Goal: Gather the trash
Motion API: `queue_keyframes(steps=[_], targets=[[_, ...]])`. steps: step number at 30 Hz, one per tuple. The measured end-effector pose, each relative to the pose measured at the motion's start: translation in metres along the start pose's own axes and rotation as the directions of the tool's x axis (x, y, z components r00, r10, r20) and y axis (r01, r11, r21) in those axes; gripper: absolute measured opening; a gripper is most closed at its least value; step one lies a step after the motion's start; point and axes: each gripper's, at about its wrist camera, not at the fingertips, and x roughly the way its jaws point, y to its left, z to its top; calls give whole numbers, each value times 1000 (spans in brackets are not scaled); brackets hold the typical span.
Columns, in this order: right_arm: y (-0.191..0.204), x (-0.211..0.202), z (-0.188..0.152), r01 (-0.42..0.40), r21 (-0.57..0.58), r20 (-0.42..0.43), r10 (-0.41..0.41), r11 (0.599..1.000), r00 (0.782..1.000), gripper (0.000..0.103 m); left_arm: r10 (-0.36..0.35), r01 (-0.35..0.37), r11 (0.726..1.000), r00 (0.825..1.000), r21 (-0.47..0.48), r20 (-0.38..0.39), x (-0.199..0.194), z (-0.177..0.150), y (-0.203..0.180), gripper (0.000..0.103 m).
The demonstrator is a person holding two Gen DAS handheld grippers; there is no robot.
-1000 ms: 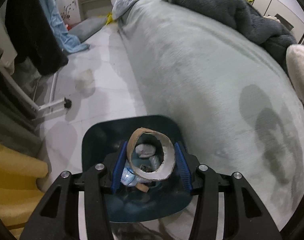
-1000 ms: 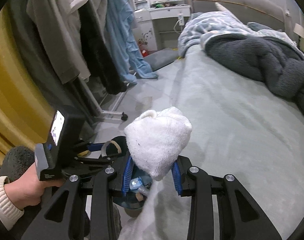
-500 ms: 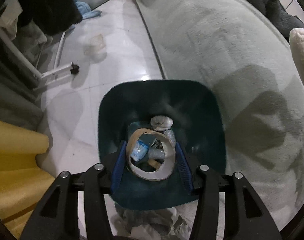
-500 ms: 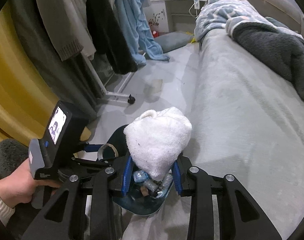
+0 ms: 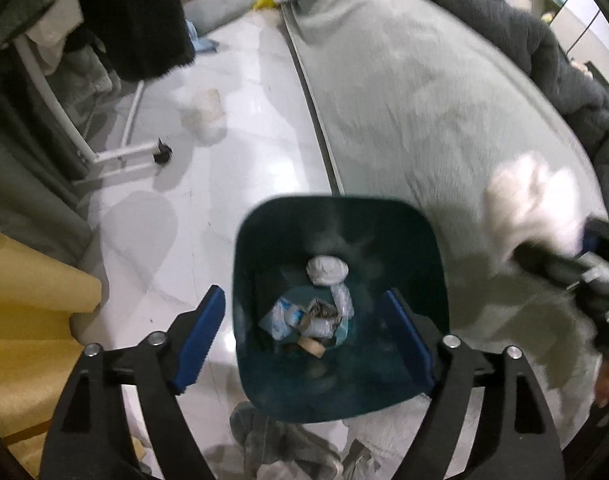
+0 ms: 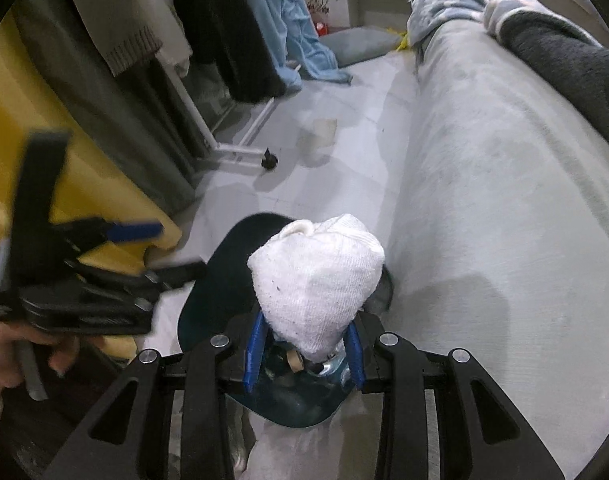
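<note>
A dark teal bin (image 5: 336, 202) stands on the floor beside the bed and holds a white wad (image 5: 326, 270), wrappers (image 5: 300, 316) and a tan cardboard ring (image 5: 310, 346). Directly above it, my left gripper (image 5: 306, 338) has its jaws opening wide; nothing is between its blue pads (image 5: 202, 336). A white knitted cloth (image 6: 316, 280) sticks up from my right gripper (image 6: 304, 350), which is shut on it just over the bin (image 6: 220, 280). That cloth (image 5: 532, 208) shows blurred at the right of the left wrist view. A hand (image 6: 8, 344) carries the left gripper (image 6: 132, 232).
A bed with a grey-green cover (image 5: 424, 100) runs along the right, with a dark grey blanket (image 6: 576, 68) on it. A clothes rack on castors (image 5: 160, 156), hanging clothes (image 6: 224, 20) and yellow fabric (image 5: 20, 300) line the left. A pale crumpled thing (image 5: 202, 114) lies on the tiled floor.
My left jaws have opened wide and the cardboard ring they held now lies in the bin. The right gripper with the white cloth has come down over the bin.
</note>
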Motion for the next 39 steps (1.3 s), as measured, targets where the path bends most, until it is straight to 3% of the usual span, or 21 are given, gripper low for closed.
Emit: queue_keyframes(steps=[8, 12, 15, 17, 19, 24, 29, 34, 39], targets=[[19, 37, -7, -8, -27, -86, 5, 1000, 996, 36, -14, 11, 1000, 984, 19, 180, -41, 10, 2, 92], [24, 56, -11, 1, -40, -134, -6, 999, 991, 40, -9, -11, 998, 956, 66, 293, -63, 12, -6, 94], [23, 64, -11, 12, -42, -153, -19, 999, 988, 49, -15, -15, 997, 927, 77, 375, -82, 13, -9, 96], [23, 67, -12, 19, -49, -161, -26, 999, 987, 62, -24, -7, 997, 912, 73, 409, -91, 15, -8, 96], [22, 67, -9, 31, -48, -161, -39, 998, 986, 65, -26, 1, 998, 901, 59, 433, -100, 18, -6, 97], [14, 48, 5, 52, -24, -123, -55, 998, 991, 69, -46, 26, 999, 863, 47, 503, -124, 22, -11, 97], [19, 22, 14, 64, -8, -51, -64, 998, 997, 77, -32, -4, 998, 833, 64, 552, -142, 18, -21, 98], [15, -15, 15, 94, 9, 36, -94, 996, 995, 85, -16, -27, 997, 817, 66, 576, -154, 11, -26, 99], [1, -65, 17, 147, 40, 151, -151, 988, 977, 92, -4, -48, 996, 800, 71, 600, -165, 4, -37, 99]])
